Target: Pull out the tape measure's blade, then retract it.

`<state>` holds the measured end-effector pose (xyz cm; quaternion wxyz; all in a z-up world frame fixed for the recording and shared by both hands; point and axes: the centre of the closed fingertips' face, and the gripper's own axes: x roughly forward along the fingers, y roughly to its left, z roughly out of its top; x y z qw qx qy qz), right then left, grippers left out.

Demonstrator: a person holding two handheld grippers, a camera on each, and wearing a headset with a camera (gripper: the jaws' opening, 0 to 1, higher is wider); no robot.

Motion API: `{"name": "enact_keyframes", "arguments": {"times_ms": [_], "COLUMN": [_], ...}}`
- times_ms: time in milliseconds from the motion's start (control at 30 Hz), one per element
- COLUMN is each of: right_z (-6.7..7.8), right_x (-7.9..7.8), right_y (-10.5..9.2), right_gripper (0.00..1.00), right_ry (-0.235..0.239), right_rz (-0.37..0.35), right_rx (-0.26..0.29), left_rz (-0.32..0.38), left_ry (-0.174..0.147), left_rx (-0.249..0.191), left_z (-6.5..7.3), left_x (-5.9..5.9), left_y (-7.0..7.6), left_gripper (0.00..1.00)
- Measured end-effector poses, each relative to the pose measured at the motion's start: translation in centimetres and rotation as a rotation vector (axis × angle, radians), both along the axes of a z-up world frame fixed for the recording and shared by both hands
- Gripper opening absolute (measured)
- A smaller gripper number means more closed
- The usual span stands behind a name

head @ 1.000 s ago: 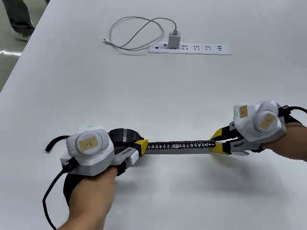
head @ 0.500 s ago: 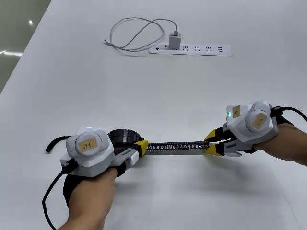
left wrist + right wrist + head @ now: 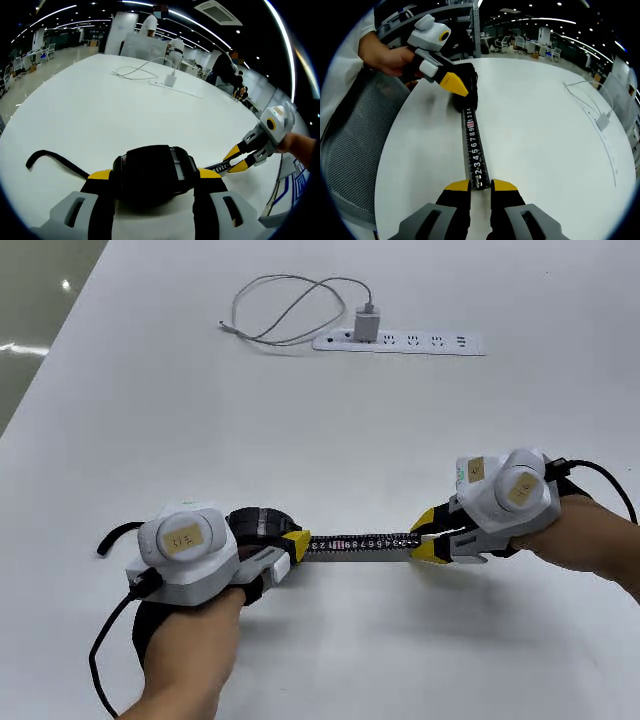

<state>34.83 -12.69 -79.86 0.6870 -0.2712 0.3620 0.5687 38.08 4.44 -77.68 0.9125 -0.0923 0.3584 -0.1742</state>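
The tape measure sits on the white table, low and left of centre in the head view. Its black case is clamped between the two yellow-tipped jaws of my left claw, one jaw pressed to each side of it. In the left gripper view the case fills the gap between those jaws, so that claw is closed firmly on it. A black wrist strap trails from the case across the table, off to the left in that view.

The blade is drawn out of the case and runs flat along the tabletop to my right claw. That claw's jaws are pinched together on the blade's free end — in the right gripper view only a narrow slit shows between the yellow tips, with the blade's tip held in it. The blade is dark with pale numerals, and the digits from one to nine read clearly near my right jaws. It looks straight from end to end, with no kink that I can make out.

My two hands rest low over the table, well apart, with the blade between them.

At the far side of the table lies a white power strip with a charger plugged into its left end — a pale cable loops away from it. All of this lies well apart from the tape measure.
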Motion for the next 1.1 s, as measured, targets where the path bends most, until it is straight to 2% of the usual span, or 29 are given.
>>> {"name": "enact_keyframes", "arguments": {"times_ms": [567, 1100], "right_z": [0.0, 0.0], "right_x": [0.1, 0.4], "right_y": [3.4, 5.9], "right_gripper": [0.11, 0.11], "right_ry": [0.006, 0.007], "right_rz": [0.01, 0.021], "right_rx": [0.056, 0.084], "left_rz": [0.004, 0.007], "left_ry": [0.005, 0.006], "left_rx": [-0.01, -0.016], "left_z": [0.0, -0.1], "left_x": [0.0, 0.1], "left_y": [0.0, 0.0], "left_gripper": [0.59, 0.59]}}
